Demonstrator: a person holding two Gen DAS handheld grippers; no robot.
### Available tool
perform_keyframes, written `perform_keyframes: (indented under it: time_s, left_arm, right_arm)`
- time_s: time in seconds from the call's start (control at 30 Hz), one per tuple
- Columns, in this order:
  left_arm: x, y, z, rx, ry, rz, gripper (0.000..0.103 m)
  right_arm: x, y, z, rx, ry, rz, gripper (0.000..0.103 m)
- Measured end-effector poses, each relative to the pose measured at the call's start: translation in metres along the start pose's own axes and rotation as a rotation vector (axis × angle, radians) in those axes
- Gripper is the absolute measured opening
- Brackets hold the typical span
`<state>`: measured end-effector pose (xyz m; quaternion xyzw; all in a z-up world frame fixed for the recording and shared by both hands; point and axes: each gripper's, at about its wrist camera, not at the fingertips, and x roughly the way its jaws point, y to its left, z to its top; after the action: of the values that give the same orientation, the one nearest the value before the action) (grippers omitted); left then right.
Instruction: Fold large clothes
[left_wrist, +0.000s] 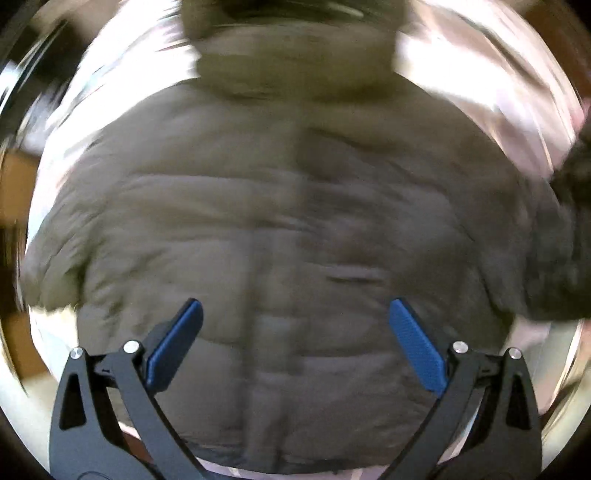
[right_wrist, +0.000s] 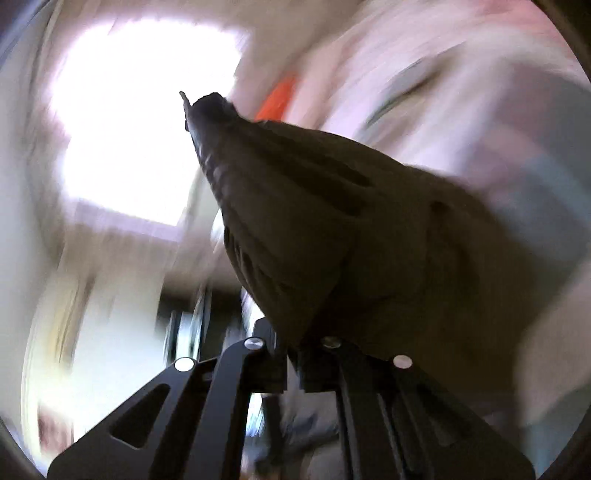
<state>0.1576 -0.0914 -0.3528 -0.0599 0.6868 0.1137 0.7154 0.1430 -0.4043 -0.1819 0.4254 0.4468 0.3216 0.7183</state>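
A grey-brown quilted puffer jacket (left_wrist: 280, 206) lies spread flat, front up, filling the left wrist view, its collar at the top. My left gripper (left_wrist: 295, 310) hovers open above its lower middle, blue pads (left_wrist: 177, 343) wide apart, holding nothing. In the right wrist view my right gripper (right_wrist: 291, 343) is shut on a bunched part of the jacket (right_wrist: 314, 221), most likely a sleeve end, which rises in front of the camera and hides the fingertips. The raised dark fabric also shows at the right edge of the left wrist view (left_wrist: 561, 236). Both views are motion-blurred.
The jacket lies on a pale pinkish-white surface (left_wrist: 480, 74). Brown floor or furniture (left_wrist: 14, 173) shows at the far left. The right wrist view points upward at a bright window (right_wrist: 140, 118), pale walls and an orange patch (right_wrist: 277, 99).
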Motion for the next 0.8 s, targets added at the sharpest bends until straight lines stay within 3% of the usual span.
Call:
perform_keyframes:
  time_s: [0.03,0.07,0.1,0.17,0.2,0.3,0.37,0.47,0.53,0.63,0.67,0.73,0.77,0.8]
  left_arm:
    - [0.000,0.022,0.003,-0.050,-0.006,0.006,0.101]
    - [0.000,0.050,0.009,-0.104,-0.009,0.015,0.101]
    - [0.002,0.078,0.008,-0.144,-0.012,0.017,0.101]
    - [0.006,0.114,0.010,-0.208,-0.015,0.009,0.101]
    - [0.008,0.126,0.012,-0.225,-0.012,0.001,0.101]
    - [0.024,0.144,0.011,-0.253,0.006,-0.034,0.101]
    - [0.031,0.142,0.012,-0.252,0.013,-0.071,0.101]
    - [0.050,0.129,0.020,-0.225,0.025,-0.137,0.101]
    - [0.067,0.116,0.026,-0.201,0.042,-0.175,0.101]
    - [0.103,0.084,0.033,-0.136,0.175,-0.222,0.101]
    - [0.109,0.076,0.033,-0.121,0.180,-0.224,0.101]
    - [0.110,0.058,0.033,-0.077,0.134,-0.217,0.099]
    - [0.107,0.047,0.032,-0.043,0.106,-0.216,0.095]
    - [0.104,0.039,0.033,-0.018,0.090,-0.210,0.087]
  right_arm:
    - [0.014,0.015,-0.011,-0.035,0.056,0.007,0.018]
    - [0.019,0.023,-0.019,-0.054,0.076,0.006,0.036]
    - [0.018,0.028,-0.030,-0.065,0.071,-0.019,0.066]
    - [-0.004,0.016,-0.043,-0.033,-0.001,-0.080,0.095]
    - [-0.019,-0.002,-0.052,0.030,-0.022,-0.136,0.097]
    - [-0.038,-0.062,-0.082,0.231,0.018,-0.328,0.097]
    - [-0.054,-0.096,-0.093,0.348,0.028,-0.379,0.097]
    - [-0.071,-0.133,-0.109,0.481,0.029,-0.371,0.097]
    - [-0.067,-0.147,-0.120,0.522,-0.002,-0.318,0.097]
    - [-0.062,-0.186,-0.141,0.691,-0.076,-0.261,0.095]
    - [-0.058,-0.201,-0.150,0.766,-0.101,-0.257,0.092]
    - [-0.043,-0.220,-0.146,0.832,-0.149,-0.209,0.077]
    - [-0.044,-0.226,-0.143,0.838,-0.206,-0.164,0.055]
    - [-0.046,-0.230,-0.141,0.841,-0.241,-0.170,0.023]
